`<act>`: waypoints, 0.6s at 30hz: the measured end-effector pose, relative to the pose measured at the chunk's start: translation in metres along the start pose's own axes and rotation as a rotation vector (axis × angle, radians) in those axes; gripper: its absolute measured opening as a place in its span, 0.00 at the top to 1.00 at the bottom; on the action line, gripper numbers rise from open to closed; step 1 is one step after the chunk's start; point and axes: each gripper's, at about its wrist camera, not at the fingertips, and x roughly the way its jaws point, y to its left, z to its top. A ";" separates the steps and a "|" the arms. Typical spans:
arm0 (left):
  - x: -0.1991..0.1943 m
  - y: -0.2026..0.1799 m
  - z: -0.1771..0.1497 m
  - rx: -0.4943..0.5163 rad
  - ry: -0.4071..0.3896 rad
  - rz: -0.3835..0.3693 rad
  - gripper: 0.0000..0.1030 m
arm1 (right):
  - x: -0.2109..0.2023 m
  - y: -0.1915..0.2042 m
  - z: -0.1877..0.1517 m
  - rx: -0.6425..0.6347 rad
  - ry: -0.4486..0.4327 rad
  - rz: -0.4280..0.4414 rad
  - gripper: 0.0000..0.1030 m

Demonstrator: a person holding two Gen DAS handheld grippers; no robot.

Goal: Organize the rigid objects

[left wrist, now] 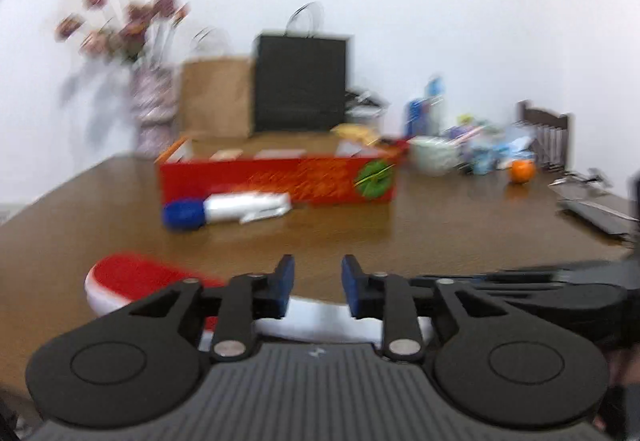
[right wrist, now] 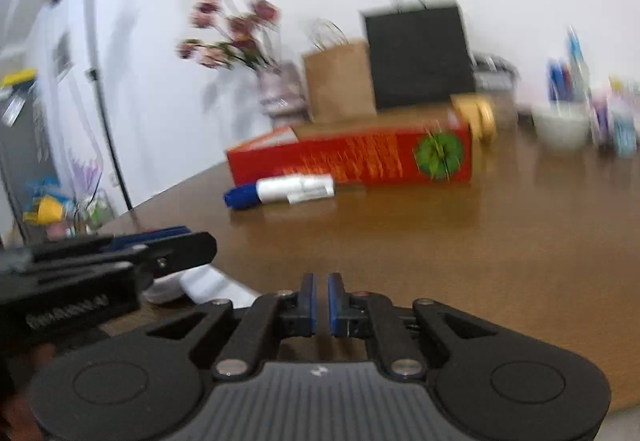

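A long red open-topped box lies across the brown table; it also shows in the right wrist view. In front of it lies a white tube with a blue cap. A red and white rounded object sits on the table just under and left of my left gripper. That gripper is open, with a clear gap and nothing between its blue pads. My right gripper is shut and empty, low over the table. The left gripper reaches in beside it from the left.
At the back stand a flower vase, a brown paper bag and a black bag. To the right are a white bowl, an orange, cluttered packets and a dark flat item. A chair back is behind.
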 end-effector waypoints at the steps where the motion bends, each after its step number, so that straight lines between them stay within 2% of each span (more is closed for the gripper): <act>1: 0.000 0.006 0.002 -0.018 0.001 0.018 0.70 | -0.003 -0.001 0.000 0.001 -0.007 -0.009 0.88; 3: -0.010 0.024 0.008 -0.054 -0.037 0.044 0.48 | -0.014 -0.005 0.005 0.023 -0.038 -0.022 0.79; 4: -0.016 0.036 0.011 -0.064 -0.060 0.071 0.26 | -0.018 -0.007 0.007 0.037 -0.044 -0.013 0.70; 5: -0.019 0.047 0.015 -0.068 -0.073 0.100 0.19 | -0.024 -0.009 0.009 0.053 -0.041 0.001 0.62; 6: -0.019 0.058 0.019 -0.066 -0.067 0.124 0.19 | -0.027 -0.010 0.010 0.071 -0.032 0.014 0.61; 8: -0.005 0.084 0.026 -0.046 0.003 0.141 0.19 | -0.031 -0.007 0.010 0.092 0.003 0.058 0.61; 10: 0.012 0.105 0.030 -0.030 0.038 0.152 0.19 | -0.035 -0.001 0.006 0.092 0.028 0.102 0.61; 13: 0.031 0.125 0.034 -0.044 0.071 0.109 0.20 | -0.041 0.015 -0.003 0.040 0.035 0.154 0.61; 15: 0.042 0.131 0.034 -0.073 0.105 0.120 0.24 | -0.038 0.023 -0.006 -0.008 0.040 0.117 0.63; 16: 0.047 0.135 0.033 -0.094 0.144 0.148 0.32 | -0.034 0.026 -0.007 -0.019 0.045 0.076 0.64; 17: 0.048 0.135 0.030 -0.116 0.172 0.170 0.34 | -0.029 0.025 -0.007 -0.020 0.047 0.032 0.65; 18: 0.044 0.136 0.028 -0.147 0.156 0.170 0.34 | -0.026 0.021 -0.006 -0.003 0.043 0.012 0.65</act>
